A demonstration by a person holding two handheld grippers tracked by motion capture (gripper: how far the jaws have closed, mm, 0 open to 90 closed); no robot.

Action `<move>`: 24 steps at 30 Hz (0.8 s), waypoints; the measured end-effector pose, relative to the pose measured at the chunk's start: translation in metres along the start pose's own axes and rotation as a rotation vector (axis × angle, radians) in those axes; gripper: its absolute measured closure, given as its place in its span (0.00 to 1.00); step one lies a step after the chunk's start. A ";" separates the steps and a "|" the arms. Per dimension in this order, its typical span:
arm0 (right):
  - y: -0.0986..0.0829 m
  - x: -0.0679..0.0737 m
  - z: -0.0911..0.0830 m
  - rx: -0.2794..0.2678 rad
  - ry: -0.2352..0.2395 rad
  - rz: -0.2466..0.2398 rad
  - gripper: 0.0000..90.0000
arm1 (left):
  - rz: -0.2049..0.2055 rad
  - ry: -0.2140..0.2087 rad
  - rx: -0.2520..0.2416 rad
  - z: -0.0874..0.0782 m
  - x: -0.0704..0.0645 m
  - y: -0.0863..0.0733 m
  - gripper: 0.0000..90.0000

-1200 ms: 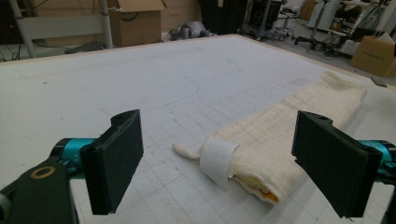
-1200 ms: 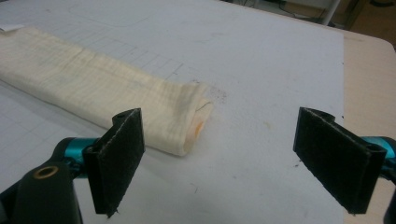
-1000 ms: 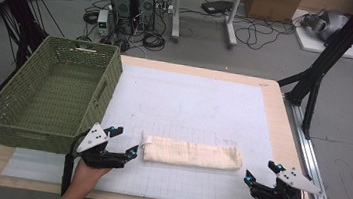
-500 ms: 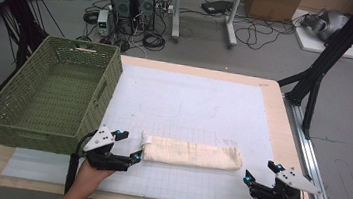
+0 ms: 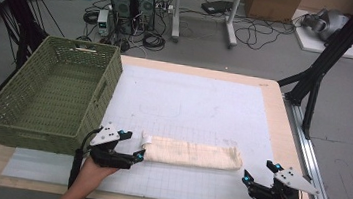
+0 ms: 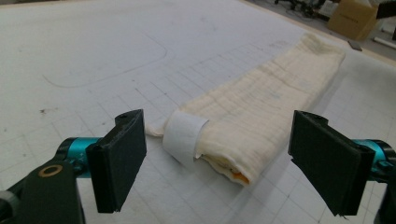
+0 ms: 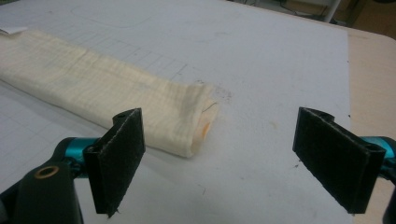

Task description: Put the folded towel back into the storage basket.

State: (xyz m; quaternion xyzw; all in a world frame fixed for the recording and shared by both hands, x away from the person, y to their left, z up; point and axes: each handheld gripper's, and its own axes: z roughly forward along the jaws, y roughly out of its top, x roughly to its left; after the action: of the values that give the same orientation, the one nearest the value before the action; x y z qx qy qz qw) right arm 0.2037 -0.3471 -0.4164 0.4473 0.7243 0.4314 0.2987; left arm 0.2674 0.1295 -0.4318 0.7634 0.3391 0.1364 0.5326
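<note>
High view puts the folded cream towel (image 5: 191, 154) lying lengthwise on the white mat (image 5: 189, 106) near your edge of the table (image 5: 271, 85), with your left gripper (image 5: 134, 154) right at its left end and your right gripper (image 5: 256, 179) off its right end, a clear gap between them. The green basket (image 5: 49, 97) stands just beside the left gripper, empty as far as you can see into it. You look to be at the approach step, both hands lining up on the two ends before any grasp. Left gripper view shows what the overhead cannot: your fingers (image 6: 119, 158) stand wide, the towel's near end sits between them but untouched, a white label loop (image 6: 183, 137) curls up off that end, and an orange layer peeks out from inside the fold. Right gripper view has your fingers (image 7: 119, 158) wide as well, with the towel's other end ahead and toward the left finger, not centred. Your next move probably calls for sliding the right gripper over to centre on that end, then closing both low enough to catch every layer.
</note>
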 end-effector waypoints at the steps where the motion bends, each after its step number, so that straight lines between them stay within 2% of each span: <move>1: 0.000 0.000 0.000 -0.001 0.000 -0.001 0.17 | -0.003 -0.006 0.009 0.003 0.000 0.001 0.23; 5: 0.000 -0.001 0.000 0.001 -0.001 -0.003 0.17 | -0.020 -0.013 0.028 0.012 -0.002 0.003 0.26; 11: -0.001 -0.002 -0.001 0.001 0.000 0.001 0.17 | -0.032 -0.007 0.084 0.026 -0.006 0.005 0.26; 16: -0.001 -0.001 -0.001 0.000 -0.001 0.001 0.17 | -0.046 -0.001 0.101 0.032 -0.005 0.005 0.26; 19: -0.001 -0.002 0.000 0.003 0.000 -0.002 0.17 | -0.042 0.022 0.145 0.039 -0.005 0.004 0.28; 20: -0.001 -0.002 0.000 0.003 0.000 -0.002 0.17 | -0.042 0.022 0.145 0.039 -0.005 0.004 0.29; 21: -0.001 -0.002 0.000 0.005 0.001 0.002 0.17 | -0.045 0.034 0.175 0.043 -0.005 0.004 0.30; 24: -0.001 -0.002 0.000 0.005 0.002 0.004 0.17 | -0.043 0.040 0.200 0.045 -0.006 0.003 0.35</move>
State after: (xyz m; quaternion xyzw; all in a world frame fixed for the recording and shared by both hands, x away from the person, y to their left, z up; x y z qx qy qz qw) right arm 0.2038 -0.3489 -0.4170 0.4489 0.7248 0.4308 0.2961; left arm 0.2899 0.0921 -0.4463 0.8025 0.3779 0.1054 0.4496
